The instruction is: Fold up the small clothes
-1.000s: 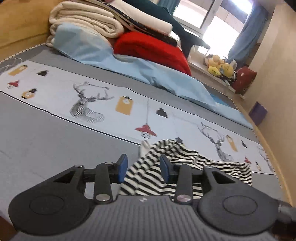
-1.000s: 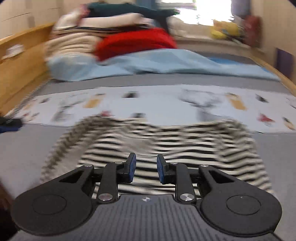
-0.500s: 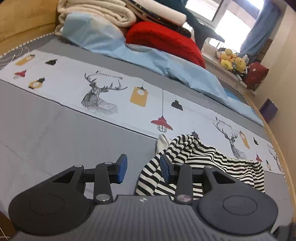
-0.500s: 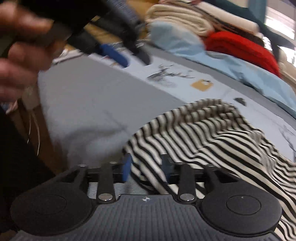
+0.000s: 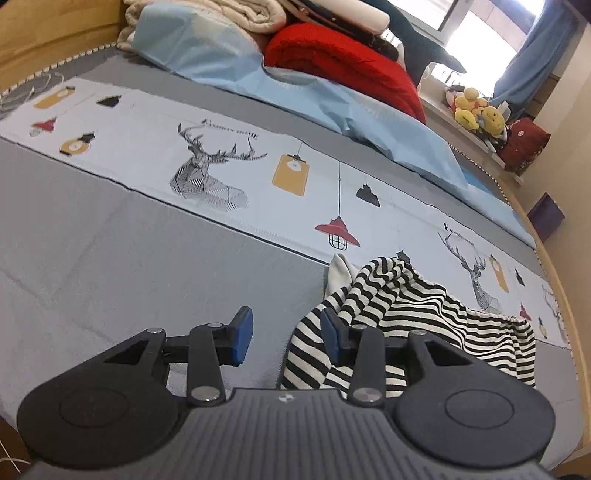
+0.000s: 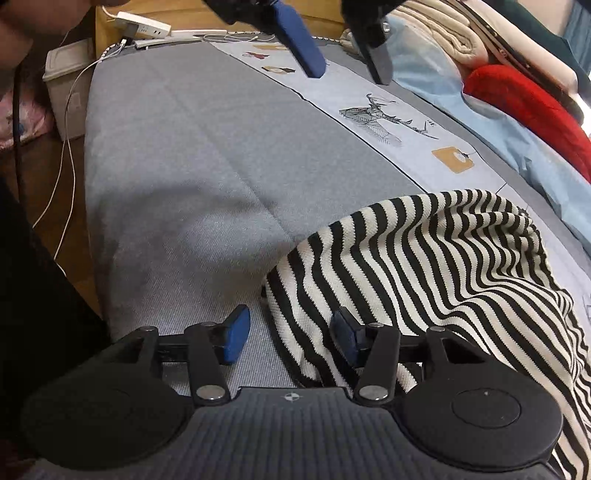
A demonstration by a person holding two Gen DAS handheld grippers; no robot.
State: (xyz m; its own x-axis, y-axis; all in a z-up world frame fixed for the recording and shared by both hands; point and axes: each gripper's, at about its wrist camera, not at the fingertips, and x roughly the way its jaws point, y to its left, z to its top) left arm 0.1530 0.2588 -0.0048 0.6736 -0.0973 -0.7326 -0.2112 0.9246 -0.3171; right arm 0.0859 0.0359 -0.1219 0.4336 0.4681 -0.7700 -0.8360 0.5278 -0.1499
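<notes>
A black-and-white striped garment [image 5: 417, 314] lies rumpled on the grey bed [image 5: 129, 258]. In the left wrist view my left gripper [image 5: 286, 336] is open. The garment's edge lies against its right pad, and bare sheet shows between the cloth and its left pad. In the right wrist view the striped garment [image 6: 424, 258] bulges up ahead and drapes over the right finger. My right gripper [image 6: 290, 336] is opening, with the cloth's near edge between its pads and neither pad pressing on it. The left gripper [image 6: 349, 74] hangs open over the far end of the bed.
A pale printed strip with deer and lamps [image 5: 221, 173] crosses the bed. Behind it are a light blue pillow [image 5: 207, 48], a red blanket [image 5: 343, 62] and folded bedding. A power strip with cables [image 6: 140, 27] and a white bin [image 6: 66, 92] sit past the bed's end.
The right gripper rolled and swung to the garment's left edge, and its jaws widened. The left gripper sank a little; the cloth that hung between its pads now lies by the right pad.
</notes>
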